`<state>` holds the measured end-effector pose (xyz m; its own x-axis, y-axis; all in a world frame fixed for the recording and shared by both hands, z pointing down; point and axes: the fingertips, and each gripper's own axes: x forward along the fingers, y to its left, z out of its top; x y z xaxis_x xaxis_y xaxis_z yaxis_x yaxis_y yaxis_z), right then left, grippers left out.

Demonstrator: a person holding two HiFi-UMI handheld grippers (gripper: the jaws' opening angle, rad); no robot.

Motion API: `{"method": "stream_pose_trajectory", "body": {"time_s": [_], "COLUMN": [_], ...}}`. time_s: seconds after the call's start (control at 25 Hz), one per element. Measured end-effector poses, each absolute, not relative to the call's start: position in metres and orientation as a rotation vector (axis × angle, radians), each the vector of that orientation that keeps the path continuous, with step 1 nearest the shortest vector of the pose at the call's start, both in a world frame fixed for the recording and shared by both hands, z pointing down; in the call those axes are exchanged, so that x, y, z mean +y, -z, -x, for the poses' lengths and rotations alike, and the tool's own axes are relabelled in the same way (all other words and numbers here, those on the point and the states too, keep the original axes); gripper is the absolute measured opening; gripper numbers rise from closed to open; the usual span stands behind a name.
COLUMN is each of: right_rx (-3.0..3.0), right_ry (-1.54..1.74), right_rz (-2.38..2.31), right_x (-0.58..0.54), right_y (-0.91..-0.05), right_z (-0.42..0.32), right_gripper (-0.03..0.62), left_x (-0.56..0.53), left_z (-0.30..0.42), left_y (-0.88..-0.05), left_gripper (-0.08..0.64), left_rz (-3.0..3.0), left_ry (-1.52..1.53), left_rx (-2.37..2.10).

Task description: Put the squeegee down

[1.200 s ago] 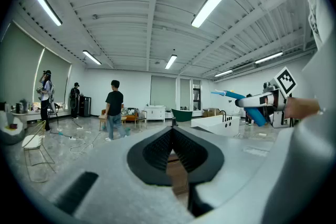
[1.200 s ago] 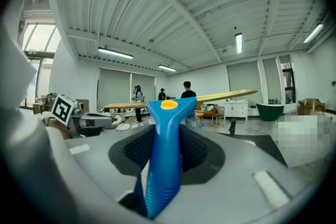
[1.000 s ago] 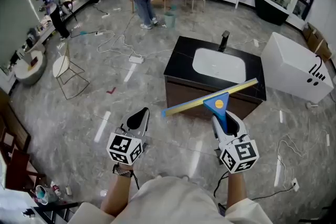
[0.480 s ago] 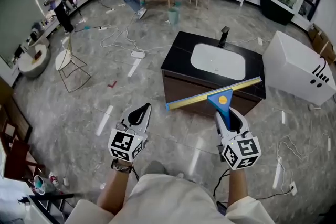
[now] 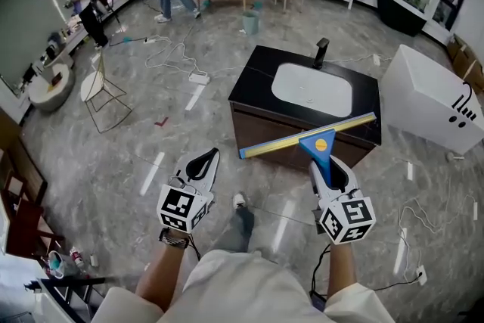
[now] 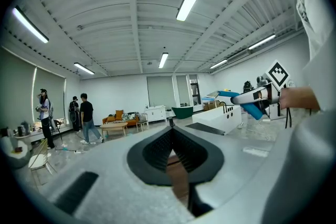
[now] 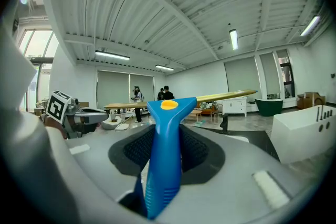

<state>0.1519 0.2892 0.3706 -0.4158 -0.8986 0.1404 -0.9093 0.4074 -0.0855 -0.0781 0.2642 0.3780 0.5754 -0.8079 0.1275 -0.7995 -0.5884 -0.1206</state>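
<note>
The squeegee (image 5: 306,136) has a blue handle with a yellow dot and a long yellow blade. It is held level in the air, just before the front edge of the black vanity top (image 5: 253,87). My right gripper (image 5: 326,167) is shut on the blue handle (image 7: 164,165), which stands upright between the pads. The blade (image 7: 226,96) runs across above the jaws. My left gripper (image 5: 201,165) hangs over the floor to the left, shut, with nothing in it. In the left gripper view (image 6: 171,132) its pads meet at the tips.
The vanity holds a white basin (image 5: 311,89) and a black tap (image 5: 322,53). A white tub (image 5: 427,106) stands at the right. Cables (image 5: 170,60) lie on the marble floor and a wire chair (image 5: 102,98) stands at the left. Three people stand at the back left; my shoe (image 5: 240,201) shows below.
Both grippers have moved forward toward the vanity, the squeegee still held. A person in black at the back has walked left. My foot has come into view.
</note>
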Motion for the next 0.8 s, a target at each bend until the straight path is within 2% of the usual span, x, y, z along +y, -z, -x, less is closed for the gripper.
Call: {"method": "stream_pose_trajectory", "body": {"time_s": [0.8], "right_rx": [-2.590], "right_ry": [-0.241], "right_rz": [-1.630], "right_x": [0.134], "right_y": [-0.378], "right_z": [-0.158], "right_gripper": [0.137], "left_x": [0.104], "left_z": [0.066], "left_y": [-0.389], "left_gripper": [-0.003], "left_rz": [2.736], "left_ry": [0.237], "left_rx": [1.427]}}
